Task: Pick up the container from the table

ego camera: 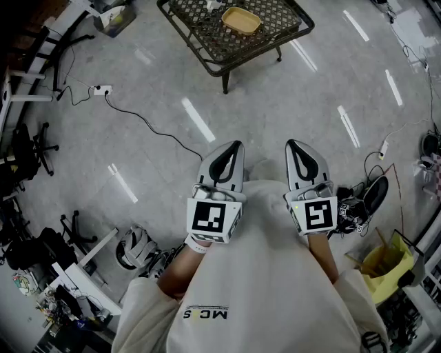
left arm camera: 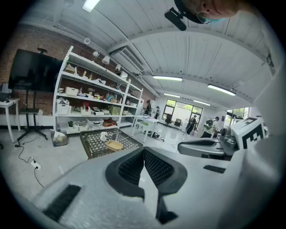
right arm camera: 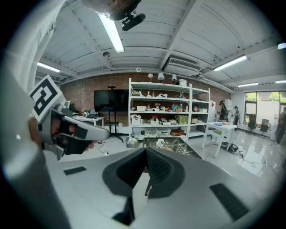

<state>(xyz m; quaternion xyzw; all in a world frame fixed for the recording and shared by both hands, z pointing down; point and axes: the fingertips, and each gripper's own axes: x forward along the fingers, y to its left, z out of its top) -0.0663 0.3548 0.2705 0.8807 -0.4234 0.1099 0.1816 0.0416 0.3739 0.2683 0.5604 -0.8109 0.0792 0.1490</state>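
A shallow tan container (ego camera: 241, 19) sits on a dark lattice metal table (ego camera: 207, 34) far ahead of me across the floor. My left gripper (ego camera: 236, 145) and right gripper (ego camera: 292, 143) are held side by side close to my chest, both shut with nothing between the jaws, well short of the table. The left gripper view shows the container (left arm camera: 114, 145) on the table (left arm camera: 94, 139) just past the shut left gripper (left arm camera: 144, 150). In the right gripper view the shut right gripper (right arm camera: 146, 150) covers part of the table (right arm camera: 176, 144); the container is mostly hidden.
A power strip (ego camera: 102, 89) with a black cable lies on the grey floor to the left. A bin (ego camera: 114, 19) stands beside the table. White shelving (left arm camera: 89, 100) lines the brick wall. Black shoes (ego camera: 368, 196) and a yellow-lined bin (ego camera: 386, 265) are at my right.
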